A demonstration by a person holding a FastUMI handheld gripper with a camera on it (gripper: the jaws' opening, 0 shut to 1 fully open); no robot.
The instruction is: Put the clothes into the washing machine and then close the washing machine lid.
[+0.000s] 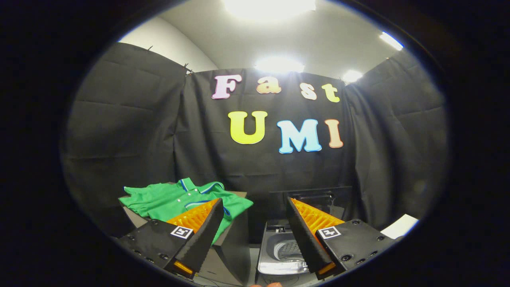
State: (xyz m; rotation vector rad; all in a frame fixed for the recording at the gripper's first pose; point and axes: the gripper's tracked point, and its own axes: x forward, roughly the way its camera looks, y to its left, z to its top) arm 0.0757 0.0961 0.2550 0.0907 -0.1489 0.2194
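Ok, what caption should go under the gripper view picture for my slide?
Open hand-held gripper hovers before a green shirt on a box, washing machine lid up.

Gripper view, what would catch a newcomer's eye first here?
The bright green polo shirt stands out, spread on a box just beyond the left finger. Beside the box, ahead of the right finger, sits a small washing machine with its lid raised and its drum showing. The gripper hangs open, its fingers holding nothing.
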